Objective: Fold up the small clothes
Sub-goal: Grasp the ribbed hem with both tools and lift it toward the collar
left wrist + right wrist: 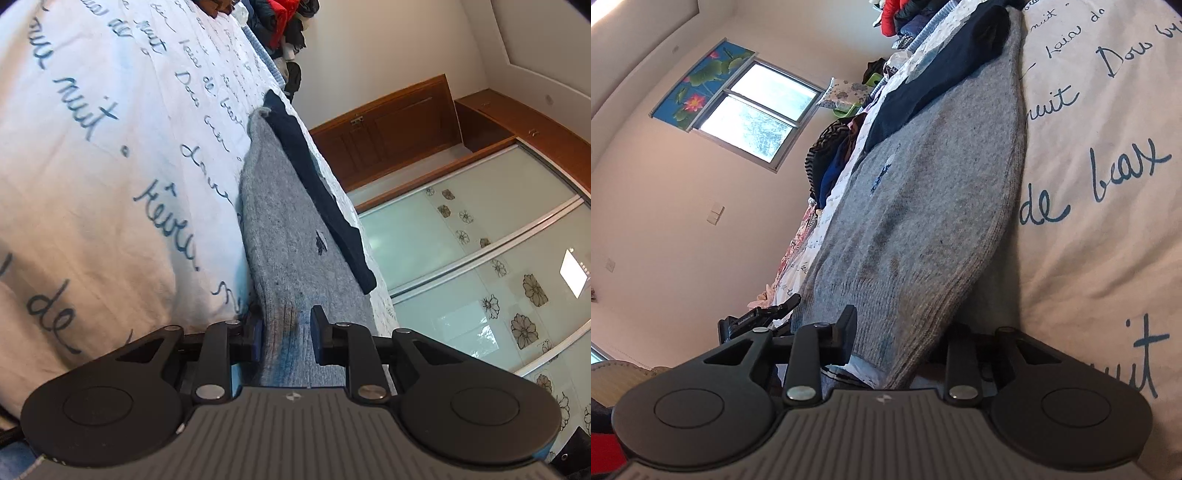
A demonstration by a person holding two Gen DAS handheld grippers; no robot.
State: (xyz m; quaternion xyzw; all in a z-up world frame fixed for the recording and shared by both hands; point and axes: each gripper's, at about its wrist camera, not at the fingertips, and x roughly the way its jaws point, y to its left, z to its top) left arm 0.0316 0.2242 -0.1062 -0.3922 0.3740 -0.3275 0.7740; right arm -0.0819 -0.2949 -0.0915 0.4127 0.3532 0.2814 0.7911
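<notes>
A grey knitted sweater (291,229) with a small dark logo lies flat on a white bedspread with blue handwriting (92,147). A dark navy part (321,192) lies along its far side. My left gripper (286,332) has the sweater's hem between its two fingers, jaws partly apart around the fabric. In the right wrist view the same sweater (923,206) runs away from my right gripper (897,339), whose left finger (846,332) rests on top of the hem; the right finger is hidden under the fabric. The left gripper (757,317) shows at the sweater's other corner.
A pile of clothes (284,22) sits at the far end of the bed. Sliding wardrobe doors with flower prints (498,258) and wooden cabinets stand beside the bed. A window (757,114) and more heaped clothes (834,155) show beyond the bed's edge.
</notes>
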